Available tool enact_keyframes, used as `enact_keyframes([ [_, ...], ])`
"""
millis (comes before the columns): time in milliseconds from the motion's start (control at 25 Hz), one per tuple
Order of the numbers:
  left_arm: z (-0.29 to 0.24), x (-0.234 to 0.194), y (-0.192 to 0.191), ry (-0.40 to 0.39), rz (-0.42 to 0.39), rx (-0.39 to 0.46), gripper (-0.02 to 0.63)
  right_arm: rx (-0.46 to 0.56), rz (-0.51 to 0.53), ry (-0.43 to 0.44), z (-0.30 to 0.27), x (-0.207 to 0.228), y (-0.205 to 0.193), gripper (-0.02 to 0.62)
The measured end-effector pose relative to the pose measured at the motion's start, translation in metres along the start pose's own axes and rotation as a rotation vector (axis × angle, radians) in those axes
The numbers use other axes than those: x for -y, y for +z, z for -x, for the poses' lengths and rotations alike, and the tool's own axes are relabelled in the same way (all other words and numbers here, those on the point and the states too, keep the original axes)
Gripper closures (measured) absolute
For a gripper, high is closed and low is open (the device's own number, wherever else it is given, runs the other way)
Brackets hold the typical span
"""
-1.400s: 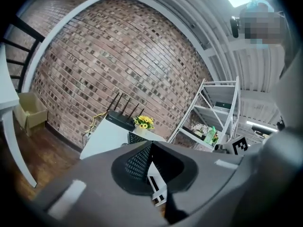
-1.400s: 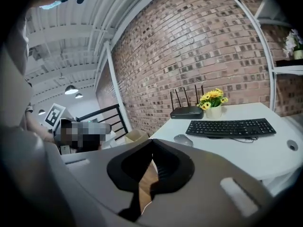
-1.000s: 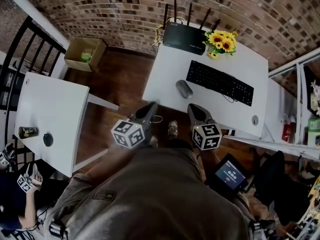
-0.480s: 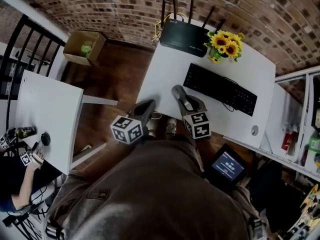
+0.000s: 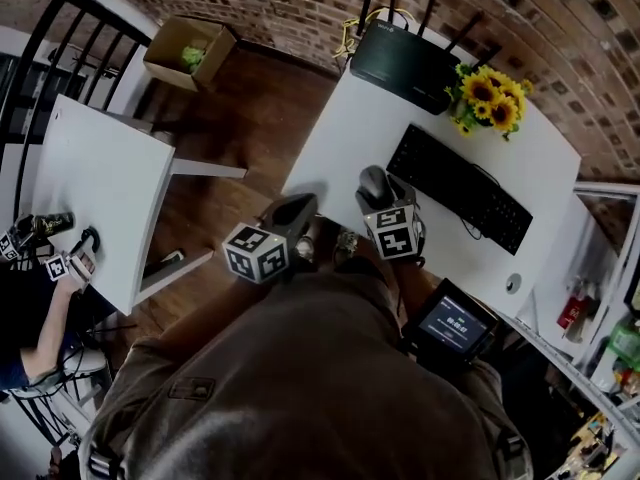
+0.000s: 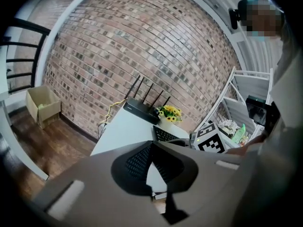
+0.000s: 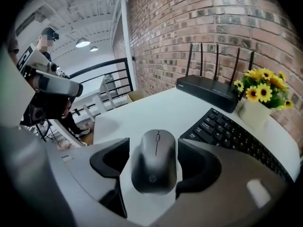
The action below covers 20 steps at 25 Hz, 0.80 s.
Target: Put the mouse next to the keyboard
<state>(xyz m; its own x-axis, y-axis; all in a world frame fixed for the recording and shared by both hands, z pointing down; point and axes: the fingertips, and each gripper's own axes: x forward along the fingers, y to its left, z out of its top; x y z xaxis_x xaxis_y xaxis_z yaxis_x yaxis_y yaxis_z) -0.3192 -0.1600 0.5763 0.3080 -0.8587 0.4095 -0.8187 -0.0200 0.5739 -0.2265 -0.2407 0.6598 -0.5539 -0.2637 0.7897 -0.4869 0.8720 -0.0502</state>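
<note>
Grasp step: right gripper [image 7: 154, 143], jaws just opened wide, straddles mouse [image 7: 155, 162]; next, close and shift it beside keyboard [image 7: 236, 141]. Left gripper [image 6: 151, 145]: jaws together.

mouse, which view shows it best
Right gripper view: the mouse sits whole and large between jaws that have just been opening. Head view: small, partly behind the right gripper. Left gripper view: not visible.

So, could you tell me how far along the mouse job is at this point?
Nothing is finished yet: the mouse lies on the table, apart from the keyboard. In hand: the right gripper straddles the mouse, its jaws having just been opening, not gripping it. Still to do: close, carry it beside the keyboard, release.
</note>
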Motion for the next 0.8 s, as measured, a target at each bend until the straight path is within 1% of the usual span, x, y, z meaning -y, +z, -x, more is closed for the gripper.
enact_keyframes([
  [160, -0.001, -0.004, 0.0, 0.008, 0.011, -0.006, 0.606, -0.042, 0.02, 0.018, -0.015, 0.0, -0.009, 0.264],
  [400, 0.001, -0.005, -0.001, 0.012, 0.013, -0.012, 0.606, -0.073, -0.001, 0.015, -0.021, 0.003, -0.013, 0.267],
  [440, 0.002, -0.005, -0.001, 0.012, 0.014, -0.012, 0.606, -0.075, -0.002, 0.015, -0.021, 0.004, -0.012, 0.285],
  [680, 0.003, -0.005, -0.001, 0.005, 0.011, -0.016, 0.606, -0.054, 0.007, 0.009, -0.022, 0.004, -0.011, 0.291],
  [800, 0.003, -0.004, 0.0, 0.001, 0.006, -0.015, 0.606, -0.054, -0.016, 0.005, -0.018, 0.004, -0.012, 0.292],
])
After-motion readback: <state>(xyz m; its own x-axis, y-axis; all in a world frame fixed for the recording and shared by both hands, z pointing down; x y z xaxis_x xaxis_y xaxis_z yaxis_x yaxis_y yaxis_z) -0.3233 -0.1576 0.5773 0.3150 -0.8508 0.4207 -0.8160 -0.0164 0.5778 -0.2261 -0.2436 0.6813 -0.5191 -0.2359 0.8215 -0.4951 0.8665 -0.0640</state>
